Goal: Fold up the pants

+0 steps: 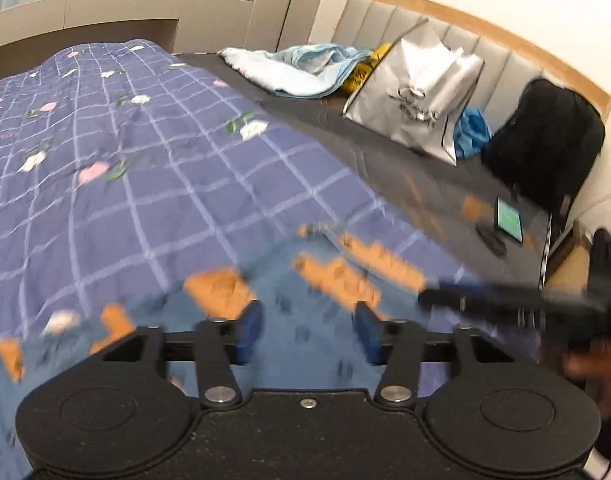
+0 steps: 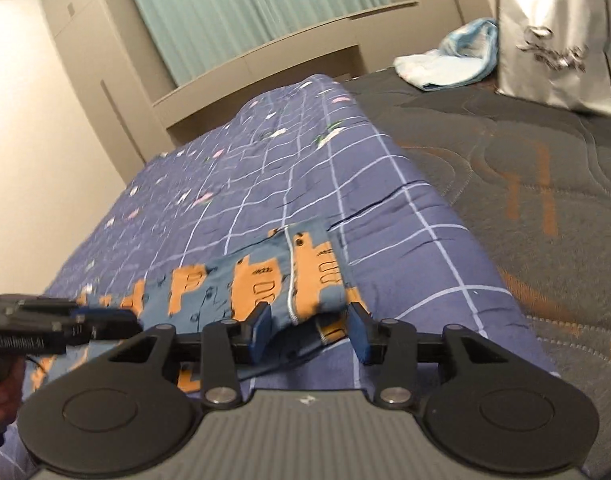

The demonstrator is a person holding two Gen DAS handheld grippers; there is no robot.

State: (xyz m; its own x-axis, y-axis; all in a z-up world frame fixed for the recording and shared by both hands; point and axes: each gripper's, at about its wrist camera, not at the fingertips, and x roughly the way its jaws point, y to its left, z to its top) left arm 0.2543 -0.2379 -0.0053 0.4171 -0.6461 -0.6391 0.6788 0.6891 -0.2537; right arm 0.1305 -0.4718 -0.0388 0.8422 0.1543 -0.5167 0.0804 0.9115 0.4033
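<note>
Left gripper point(image 1: 309, 330) is standing with its jaws apart, blue pads point(image 1: 251, 330) clear of the cloth, nothing pinched; the pants point(image 1: 273, 304) are lying just under and ahead of it. Right gripper point(image 2: 311, 334) is likewise standing open, a folded edge of the pants point(image 2: 265, 284) sitting between the pads point(image 2: 359, 334) with a gap showing on both sides, so no clamp as far as I can judge.

Scanning left to right in the right wrist view: the person's hand point(image 2: 1, 392) is holding the left gripper point(image 2: 105, 316) low over the left end of the pants. The blue cloth with orange print is lying flat on the checked quilt point(image 2: 233, 184), doubled over with a seam running down the middle. To the right the bare grey mattress point(image 2: 545, 184) is showing, with a light blue cloth point(image 2: 445, 64) and a silver bag point(image 2: 557, 40) at the far end. The left wrist view is adding a black backpack point(image 1: 545, 148) and a phone point(image 1: 509, 220), well apart from the work.

My read: a fold is lying in place and both tools are sitting free, so this is the gap between folds. The left view is blurred, so edge alignment is unclear.

Next move is calling for a fresh pinch on one short end with both grippers, then a level carry across to the other end, keeping the layers stacked.
</note>
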